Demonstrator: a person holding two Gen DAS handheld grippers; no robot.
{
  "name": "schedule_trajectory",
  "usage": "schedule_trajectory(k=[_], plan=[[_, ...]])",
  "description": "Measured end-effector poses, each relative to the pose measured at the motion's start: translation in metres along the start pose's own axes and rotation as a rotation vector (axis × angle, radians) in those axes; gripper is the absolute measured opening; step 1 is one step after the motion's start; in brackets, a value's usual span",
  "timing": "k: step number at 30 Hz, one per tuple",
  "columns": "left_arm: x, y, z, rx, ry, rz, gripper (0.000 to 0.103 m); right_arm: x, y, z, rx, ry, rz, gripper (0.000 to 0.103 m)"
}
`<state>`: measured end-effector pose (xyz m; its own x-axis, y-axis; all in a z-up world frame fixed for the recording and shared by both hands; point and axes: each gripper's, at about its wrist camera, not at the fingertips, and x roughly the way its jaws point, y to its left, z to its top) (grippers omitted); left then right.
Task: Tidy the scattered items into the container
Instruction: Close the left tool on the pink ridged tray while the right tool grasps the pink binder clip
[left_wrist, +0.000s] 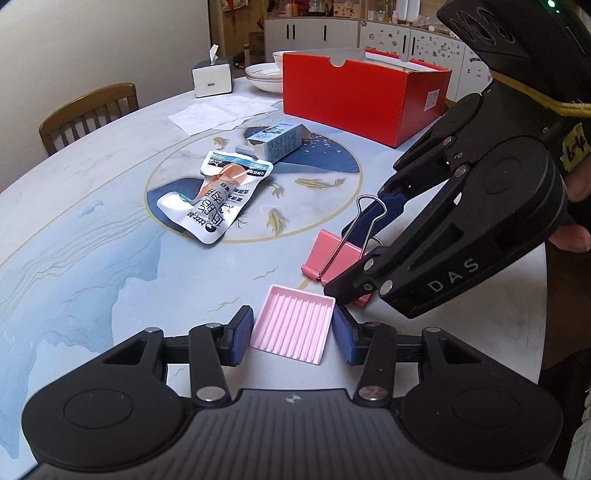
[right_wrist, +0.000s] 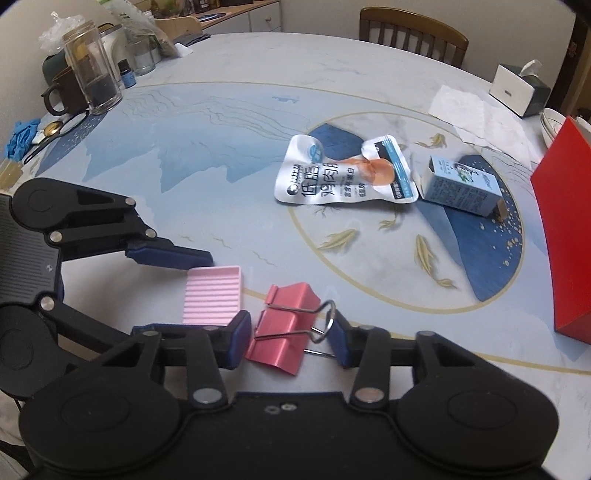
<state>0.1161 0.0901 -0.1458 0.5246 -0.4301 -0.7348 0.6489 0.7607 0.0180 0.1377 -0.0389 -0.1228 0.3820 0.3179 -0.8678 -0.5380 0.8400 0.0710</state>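
Observation:
A pink ridged tray (left_wrist: 293, 326) lies on the table between the open fingers of my left gripper (left_wrist: 291, 334); it also shows in the right wrist view (right_wrist: 213, 295). A pink binder clip (right_wrist: 282, 332) with wire handles lies between the open fingers of my right gripper (right_wrist: 290, 341); in the left wrist view the clip (left_wrist: 332, 258) sits under that gripper (left_wrist: 364, 245). A white food pouch (left_wrist: 218, 195) and a small blue-white carton (left_wrist: 277, 142) lie at the table's centre. The red box (left_wrist: 362, 96) stands open at the far side.
A tissue box (left_wrist: 212, 75), stacked plates (left_wrist: 264, 75) and paper napkins (left_wrist: 214, 114) are behind the pouch. Jars, a mug (right_wrist: 62, 92) and blue gloves (right_wrist: 22, 138) crowd the far left in the right wrist view. Wooden chairs (left_wrist: 88, 110) stand at the table edge.

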Motion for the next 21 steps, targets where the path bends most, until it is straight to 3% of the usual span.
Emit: schedule_trajectory(k=[11,13,21], plan=[[0.002,-0.002,0.003,-0.018,0.001,-0.001,0.046,-0.007,-0.010,-0.003,0.018,-0.004,-0.016,0.031],[0.003,-0.002,0.004,-0.027,0.002,-0.004,0.046,-0.011,-0.015,-0.003,0.027,-0.015,-0.016,0.022],[0.007,-0.007,0.014,-0.045,-0.001,-0.008,0.045,-0.021,-0.032,-0.007,0.050,-0.014,-0.034,0.022]])
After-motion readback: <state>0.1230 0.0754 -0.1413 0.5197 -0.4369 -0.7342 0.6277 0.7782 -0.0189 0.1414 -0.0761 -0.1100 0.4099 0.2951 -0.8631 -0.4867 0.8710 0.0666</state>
